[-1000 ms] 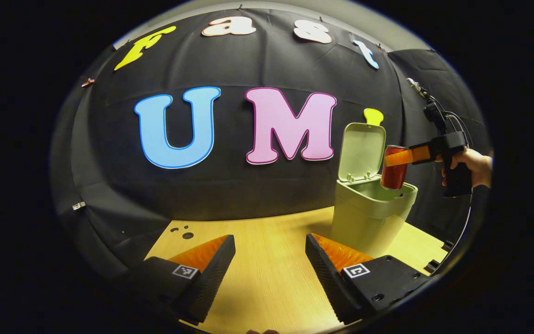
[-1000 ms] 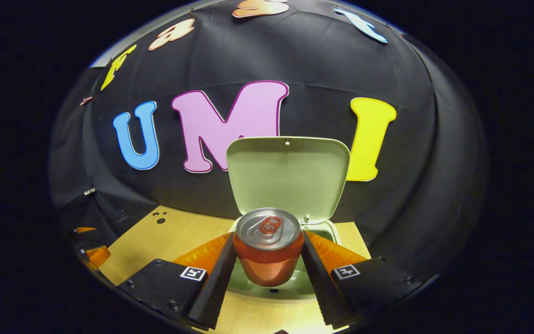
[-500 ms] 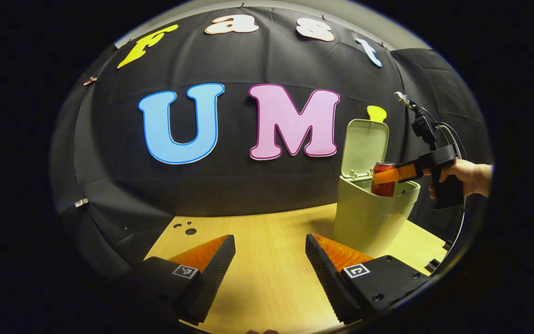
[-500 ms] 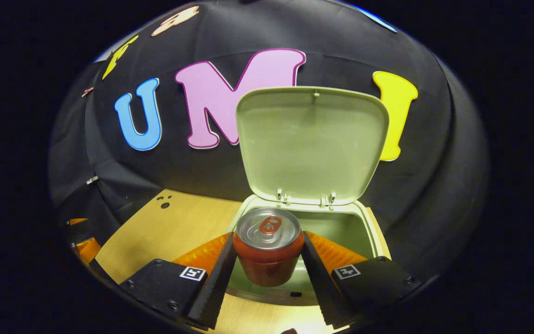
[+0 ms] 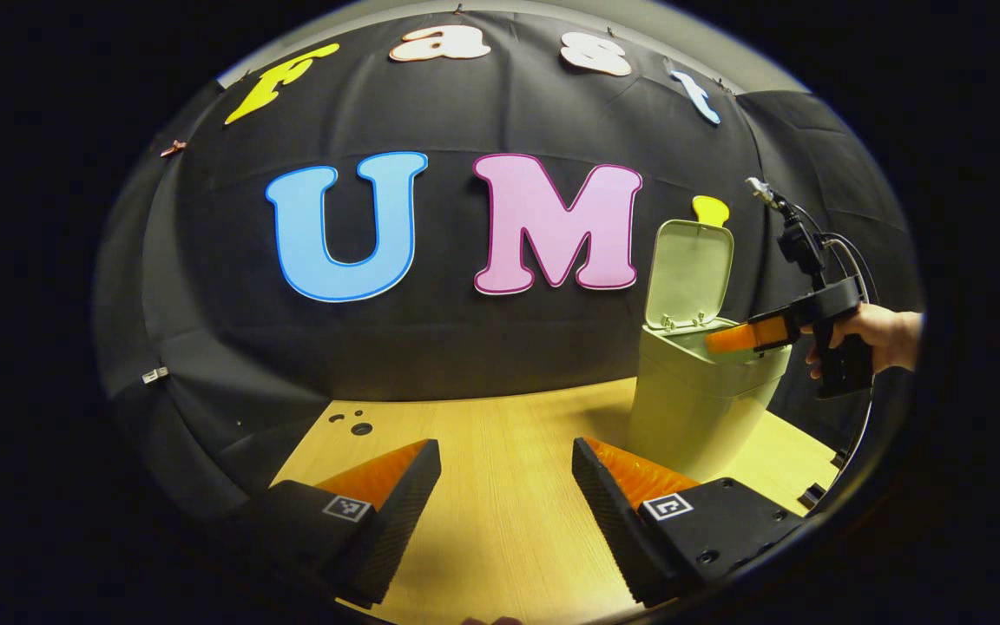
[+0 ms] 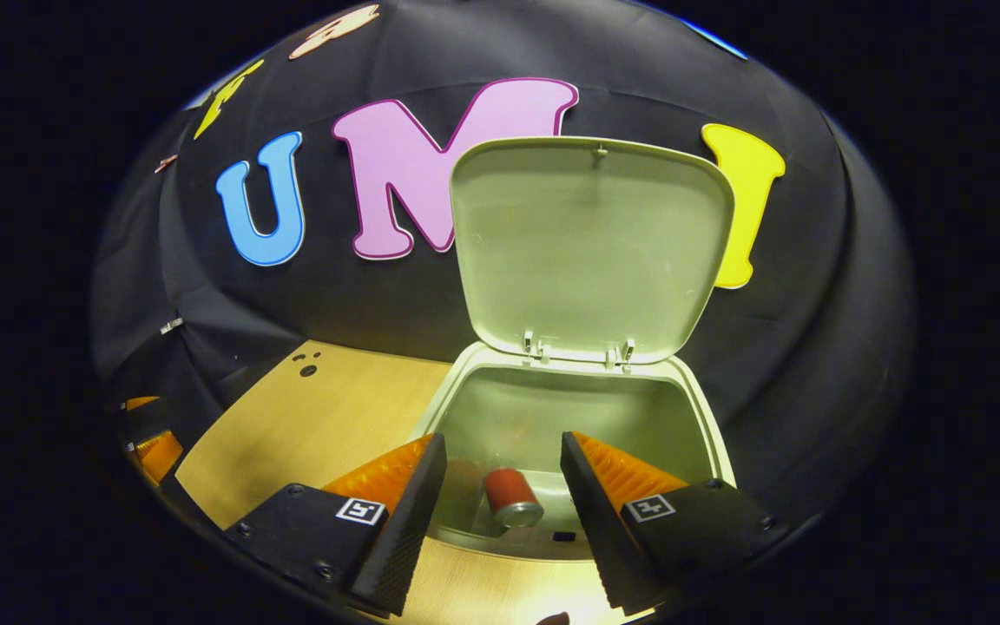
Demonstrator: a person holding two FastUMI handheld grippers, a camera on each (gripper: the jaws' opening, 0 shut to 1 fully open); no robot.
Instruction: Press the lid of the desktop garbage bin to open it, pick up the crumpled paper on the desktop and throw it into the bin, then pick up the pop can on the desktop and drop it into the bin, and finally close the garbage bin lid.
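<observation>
The pale green bin (image 6: 691, 417) stands with its lid (image 6: 591, 243) raised upright. A red pop can (image 6: 513, 496) lies on its side at the bottom of the bin. My right gripper (image 6: 500, 482) hangs open just over the bin's front rim, nothing between its fingers. In the left gripper view the bin (image 5: 695, 408) stands at the table's right, and the right gripper (image 5: 730, 338), held by a hand (image 5: 878, 334), reaches over its rim. My left gripper (image 5: 507, 486) is open over the wooden table (image 5: 500, 538), well left of the bin. The crumpled paper is hidden.
The wooden table (image 6: 309, 434) has small holes (image 5: 361, 428) near its far left corner. The black booth wall stands close behind the bin. Cables (image 5: 821, 243) rise from the right gripper's body. The left gripper's finger (image 6: 153, 451) peeks in at the far left of the right gripper view.
My right gripper opened and the pop can dropped from between its fingers into the bin, where it now lies on its side. The left gripper stayed still.
</observation>
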